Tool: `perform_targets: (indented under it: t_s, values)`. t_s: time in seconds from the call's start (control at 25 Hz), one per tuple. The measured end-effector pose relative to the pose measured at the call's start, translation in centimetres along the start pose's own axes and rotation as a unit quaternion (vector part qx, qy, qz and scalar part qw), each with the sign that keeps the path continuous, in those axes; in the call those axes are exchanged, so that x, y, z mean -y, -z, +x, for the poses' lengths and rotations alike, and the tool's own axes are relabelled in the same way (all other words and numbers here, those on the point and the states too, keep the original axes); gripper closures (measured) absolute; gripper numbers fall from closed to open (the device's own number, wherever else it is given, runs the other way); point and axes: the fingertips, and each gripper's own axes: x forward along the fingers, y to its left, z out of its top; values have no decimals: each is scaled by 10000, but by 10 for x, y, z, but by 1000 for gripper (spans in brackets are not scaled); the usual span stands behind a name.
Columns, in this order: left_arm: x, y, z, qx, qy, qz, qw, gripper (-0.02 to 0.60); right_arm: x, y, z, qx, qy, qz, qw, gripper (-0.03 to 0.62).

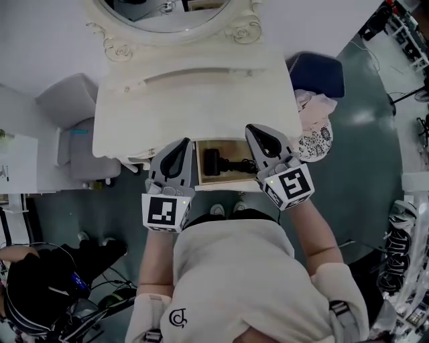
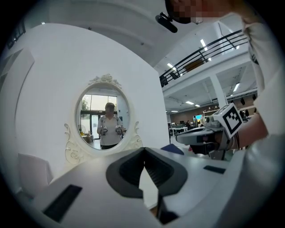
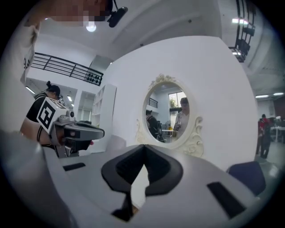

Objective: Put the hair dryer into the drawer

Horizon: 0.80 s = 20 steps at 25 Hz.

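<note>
Left gripper (image 1: 179, 146): jaws together, nothing between them, touching nothing. Right gripper (image 1: 260, 136): jaws together, empty, touching nothing. Both held over front edge of table (image 1: 194, 100), tips toward mirror (image 1: 167, 17). Hair dryer (image 1: 220, 163): black, lying flat inside open drawer (image 1: 199, 167), cord bunched at its right. Drawer shows between the two grippers.

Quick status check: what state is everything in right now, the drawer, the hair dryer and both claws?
Drawer: open, pulled out from under the tabletop.
Hair dryer: lying inside the drawer, not held.
Left claw: shut, empty, raised above the table.
Right claw: shut, empty, raised above the table.
</note>
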Motion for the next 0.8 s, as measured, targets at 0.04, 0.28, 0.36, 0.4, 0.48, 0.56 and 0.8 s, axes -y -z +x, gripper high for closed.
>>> perform_targets:
  t_s: [0.04, 0.28, 0.36, 0.4, 0.48, 0.56, 0.8]
  values:
    - [-1, -5, 2, 30, 15, 0, 10000, 569, 4, -10, -3, 122, 73, -35, 9999, 588]
    - [4, -39, 13, 130, 235, 175, 9995, 569, 18, -49, -22, 589, 411, -212, 9972, 588]
    - [11, -51, 11, 171, 332, 207, 9991, 568, 19, -55, -27, 666, 463, -236, 9964, 589]
    - [14, -55, 10, 197, 380, 225, 9988, 568, 19, -58, -28, 711, 482, -233, 9960, 589]
    - [16, -60, 12, 252, 417, 310, 9983, 568, 20, -64, -29, 820, 521, -256, 9949, 589]
    - [16, -58, 16, 268, 403, 378, 9981, 569, 17, -67, -30, 854, 540, -311, 9944, 589]
    - [12, -42, 16, 188, 320, 187, 9991, 569, 2, -64, -25, 701, 436, -456, 9955, 589]
